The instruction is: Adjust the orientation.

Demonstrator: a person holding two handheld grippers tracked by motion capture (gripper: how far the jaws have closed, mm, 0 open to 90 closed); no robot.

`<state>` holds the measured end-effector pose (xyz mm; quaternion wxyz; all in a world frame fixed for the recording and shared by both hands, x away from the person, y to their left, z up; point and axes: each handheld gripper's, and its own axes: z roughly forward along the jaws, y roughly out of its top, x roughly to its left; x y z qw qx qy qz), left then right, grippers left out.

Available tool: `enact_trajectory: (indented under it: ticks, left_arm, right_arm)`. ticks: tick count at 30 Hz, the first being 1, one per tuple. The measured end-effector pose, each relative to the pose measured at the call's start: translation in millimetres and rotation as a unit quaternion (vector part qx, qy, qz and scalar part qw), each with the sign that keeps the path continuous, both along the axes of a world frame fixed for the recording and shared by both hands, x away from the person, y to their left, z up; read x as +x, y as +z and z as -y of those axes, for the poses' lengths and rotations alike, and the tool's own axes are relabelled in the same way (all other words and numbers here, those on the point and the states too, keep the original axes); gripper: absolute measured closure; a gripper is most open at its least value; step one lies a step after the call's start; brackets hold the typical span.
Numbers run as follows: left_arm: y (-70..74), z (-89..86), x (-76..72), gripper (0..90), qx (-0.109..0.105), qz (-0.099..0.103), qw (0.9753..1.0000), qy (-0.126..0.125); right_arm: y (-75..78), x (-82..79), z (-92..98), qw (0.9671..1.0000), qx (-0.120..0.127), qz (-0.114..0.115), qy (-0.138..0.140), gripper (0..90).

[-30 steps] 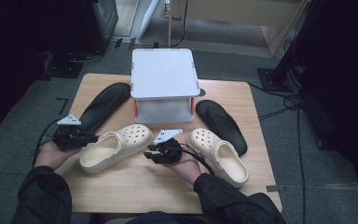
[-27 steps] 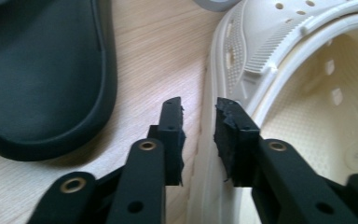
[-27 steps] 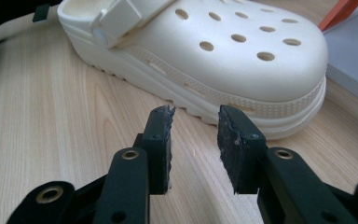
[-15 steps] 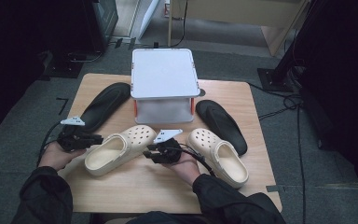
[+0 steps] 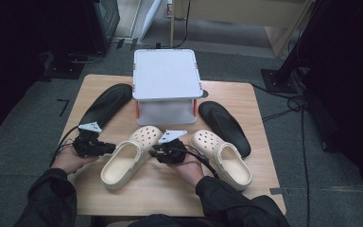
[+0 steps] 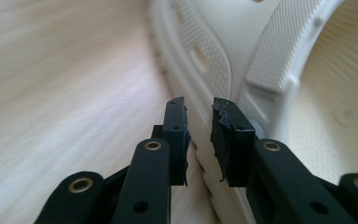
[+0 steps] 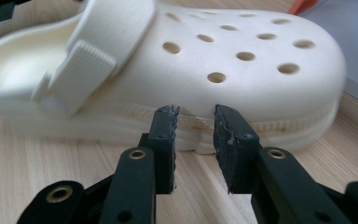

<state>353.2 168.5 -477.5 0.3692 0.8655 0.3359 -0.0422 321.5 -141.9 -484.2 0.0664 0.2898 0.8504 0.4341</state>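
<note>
Two cream clogs lie on the wooden table [image 5: 170, 189]. The left clog [image 5: 127, 158] is angled, its toe near the white box; the right clog [image 5: 223, 156] lies straight. My left gripper [image 5: 108, 149] is at the left clog's outer side by the heel strap; up close, its jaws [image 6: 199, 105] stand a narrow gap apart against the clog's sole edge [image 6: 186, 60]. My right gripper [image 5: 153, 152] is at the same clog's other side. Its jaws [image 7: 196, 112] are also slightly apart, tips at the clog's sole [image 7: 242, 70], gripping nothing.
A white lidded box [image 5: 166, 82] stands at the back middle of the table. A black insole [image 5: 105, 105] lies left of it and another black insole [image 5: 224, 125] right of it. Cables trail from both grippers. Dark floor surrounds the table.
My left gripper has moved right, up against the left clog's side. That clog has shifted slightly toward the right and nearer. The right gripper has hardly moved.
</note>
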Motion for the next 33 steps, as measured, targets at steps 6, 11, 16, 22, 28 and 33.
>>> enact_trajectory:
  ticks: [6, 11, 16, 22, 28, 33]
  left_arm:
    - [2.1, 6.3, -0.6, 75.3, -0.010, 0.007, 0.9999, 0.004]
    - [2.4, 12.1, -3.1, 76.3, -0.010, 0.011, 0.9999, -0.005]
    - [4.5, 23.6, -4.6, 75.3, -0.026, 0.014, 0.9995, -0.007]
    - [4.5, 26.9, -5.3, 73.1, -0.028, 0.015, 0.9995, -0.007]
    - [2.1, 24.1, -1.7, 70.1, -0.021, 0.015, 0.9997, 0.004]
    - [-0.4, 23.6, -2.9, 70.0, -0.011, 0.010, 0.9999, -0.002]
  right_arm:
    - [-0.8, 2.2, 3.4, 1.0000, 0.001, -0.005, -0.008, 67.2]
    - [-0.6, 4.4, 4.7, 0.9999, -0.005, 0.004, -0.012, 67.9]
    - [1.1, 9.2, 10.1, 0.9994, -0.009, -0.004, -0.032, 69.6]
    - [1.3, 13.1, 14.5, 0.9988, -0.007, -0.015, -0.047, 69.1]
    - [1.3, 12.4, 14.4, 0.9988, -0.009, -0.014, -0.046, 67.5]
    - [2.5, 11.6, 14.6, 0.9991, -0.009, -0.013, -0.040, 67.0]
